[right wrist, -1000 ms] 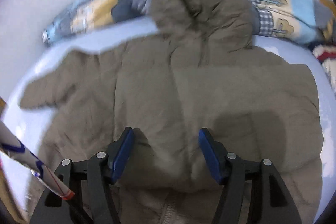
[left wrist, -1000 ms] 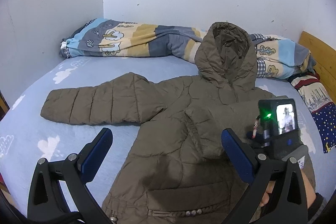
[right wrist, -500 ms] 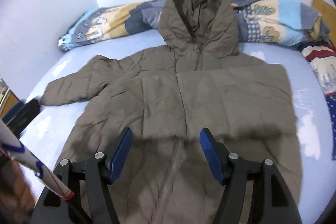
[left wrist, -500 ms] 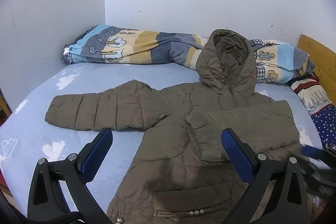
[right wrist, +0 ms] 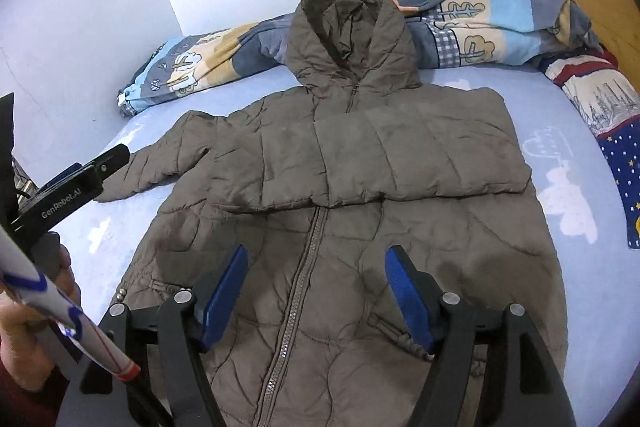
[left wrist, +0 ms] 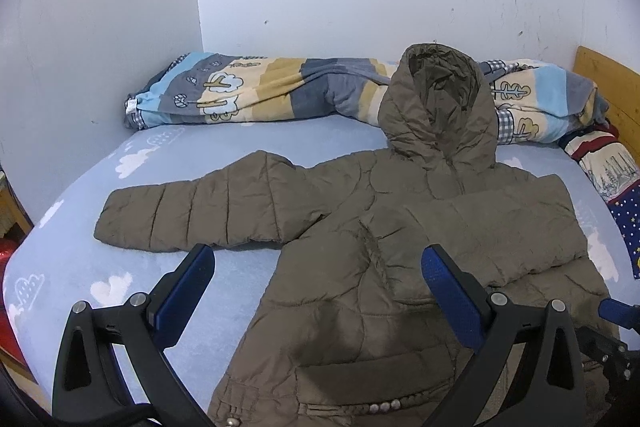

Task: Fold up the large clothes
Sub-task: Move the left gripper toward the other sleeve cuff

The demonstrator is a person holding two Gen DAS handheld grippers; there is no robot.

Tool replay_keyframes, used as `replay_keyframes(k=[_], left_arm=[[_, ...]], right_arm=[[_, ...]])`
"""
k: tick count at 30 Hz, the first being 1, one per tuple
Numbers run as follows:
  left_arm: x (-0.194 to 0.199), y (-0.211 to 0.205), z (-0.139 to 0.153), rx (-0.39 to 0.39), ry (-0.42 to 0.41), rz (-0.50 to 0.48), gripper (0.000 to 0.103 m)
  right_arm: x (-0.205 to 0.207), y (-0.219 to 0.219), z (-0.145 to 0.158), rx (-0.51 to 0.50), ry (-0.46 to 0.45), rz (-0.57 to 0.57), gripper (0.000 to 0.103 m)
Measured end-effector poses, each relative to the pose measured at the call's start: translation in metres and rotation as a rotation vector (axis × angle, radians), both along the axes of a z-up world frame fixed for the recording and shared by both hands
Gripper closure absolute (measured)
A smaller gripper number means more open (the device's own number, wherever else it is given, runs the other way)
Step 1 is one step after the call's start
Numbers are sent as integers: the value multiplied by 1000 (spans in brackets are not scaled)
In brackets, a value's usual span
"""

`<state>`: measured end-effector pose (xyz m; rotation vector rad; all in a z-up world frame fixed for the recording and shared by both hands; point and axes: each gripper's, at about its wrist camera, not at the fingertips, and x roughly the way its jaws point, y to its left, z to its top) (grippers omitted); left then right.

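A brown hooded puffer jacket (left wrist: 360, 267) lies front-up on a light blue bed, also seen in the right wrist view (right wrist: 340, 227). Its right sleeve (right wrist: 420, 163) is folded flat across the chest. Its left sleeve (left wrist: 192, 215) stretches out to the left. The hood (left wrist: 440, 107) rests against rolled bedding. My left gripper (left wrist: 316, 283) is open and empty above the jacket's lower left side. My right gripper (right wrist: 316, 287) is open and empty above the zipper near the hem.
A rolled patterned blanket (left wrist: 260, 91) lies along the white wall at the bed's far edge. A red, white and blue patterned cloth (right wrist: 608, 107) sits at the right by a wooden headboard (right wrist: 600, 7). The blue sheet (left wrist: 100, 267) shows left of the jacket.
My right gripper has pulled back from the chest toward the hem, leaving the right sleeve folded across the chest. My left gripper has risen slightly. Both stay open.
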<state>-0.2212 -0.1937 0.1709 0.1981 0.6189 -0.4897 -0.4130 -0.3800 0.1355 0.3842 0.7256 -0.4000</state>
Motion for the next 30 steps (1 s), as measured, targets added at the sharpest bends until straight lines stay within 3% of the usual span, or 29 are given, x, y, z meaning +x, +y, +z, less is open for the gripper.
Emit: replay_keyframes(k=[20,24,30], left_arm=[[35,34,7,-36,21,81,0],[68,57,13,-56,38,124,0],[155,136,-6,-145,193,299,0]], right_arm=[[1,4,-2,-12,4,19,27],[2,4,-3,-10,6,21,27],[3,4,-6,-10,12,30,27]])
